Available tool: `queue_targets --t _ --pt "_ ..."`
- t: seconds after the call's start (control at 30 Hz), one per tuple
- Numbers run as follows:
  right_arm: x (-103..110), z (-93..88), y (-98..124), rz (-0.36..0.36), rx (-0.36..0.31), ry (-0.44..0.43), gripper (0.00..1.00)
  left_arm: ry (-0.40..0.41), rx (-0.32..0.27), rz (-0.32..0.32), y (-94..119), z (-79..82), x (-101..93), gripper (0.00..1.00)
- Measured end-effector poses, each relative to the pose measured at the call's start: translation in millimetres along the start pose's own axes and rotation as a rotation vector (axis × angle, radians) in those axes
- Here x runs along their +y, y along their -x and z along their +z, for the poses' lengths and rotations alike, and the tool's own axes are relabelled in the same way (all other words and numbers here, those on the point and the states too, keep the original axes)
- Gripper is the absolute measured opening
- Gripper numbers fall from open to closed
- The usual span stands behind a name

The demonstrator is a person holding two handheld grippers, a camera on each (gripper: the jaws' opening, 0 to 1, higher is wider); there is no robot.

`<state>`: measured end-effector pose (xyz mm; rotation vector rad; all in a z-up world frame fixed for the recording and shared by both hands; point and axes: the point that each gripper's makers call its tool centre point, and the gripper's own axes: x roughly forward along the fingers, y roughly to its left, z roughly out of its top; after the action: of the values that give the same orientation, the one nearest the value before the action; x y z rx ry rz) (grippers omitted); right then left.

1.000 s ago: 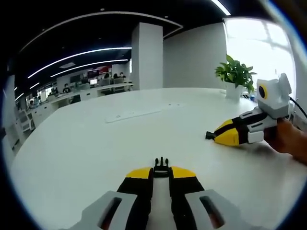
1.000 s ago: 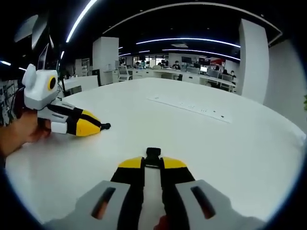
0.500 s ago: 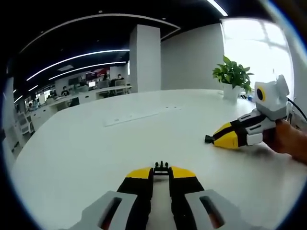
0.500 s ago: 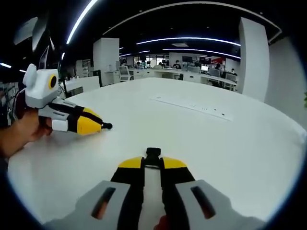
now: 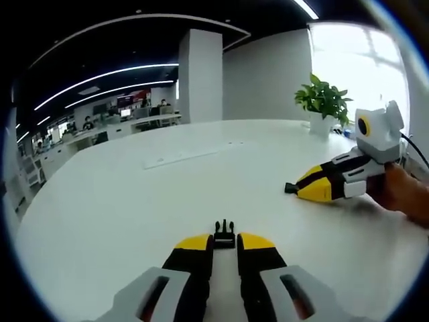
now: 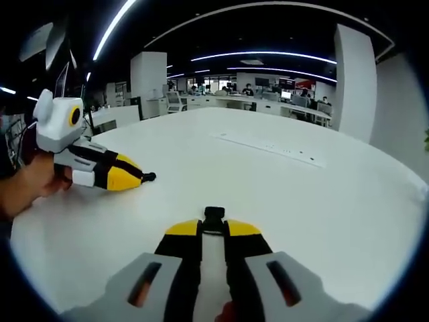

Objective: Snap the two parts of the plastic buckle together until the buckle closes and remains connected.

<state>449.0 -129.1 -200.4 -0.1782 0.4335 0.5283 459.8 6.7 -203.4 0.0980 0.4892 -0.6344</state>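
Each hand-held gripper pinches a buckle half — pronged half (image 5: pixel 224 235) and socket half (image 6: pixel 214 220) pointing forward.

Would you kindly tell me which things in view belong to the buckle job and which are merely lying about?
Job:
pronged buckle half, held in left gripper
socket buckle half, held in right gripper

Lying about:
potted plant
flat white strip on the table

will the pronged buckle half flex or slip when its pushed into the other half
The pronged half looks like small, thin black plastic, so its prongs probably flex, then spring back. Only its rear sits in the left gripper, so it may twist or slip under load.
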Motion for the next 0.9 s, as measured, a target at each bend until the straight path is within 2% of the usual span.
queue_targets --t 0.43,0.9 --pt "0 0.7 -2 0.003 0.0 0.005 0.13 -0.012 -0.017 -0.004 -1 0.8 -7.0 0.13" --pt "0 1.5 -1 0.01 -0.004 0.005 0.13 -0.022 -0.011 0.004 4 -3.0 -9.5 0.12"
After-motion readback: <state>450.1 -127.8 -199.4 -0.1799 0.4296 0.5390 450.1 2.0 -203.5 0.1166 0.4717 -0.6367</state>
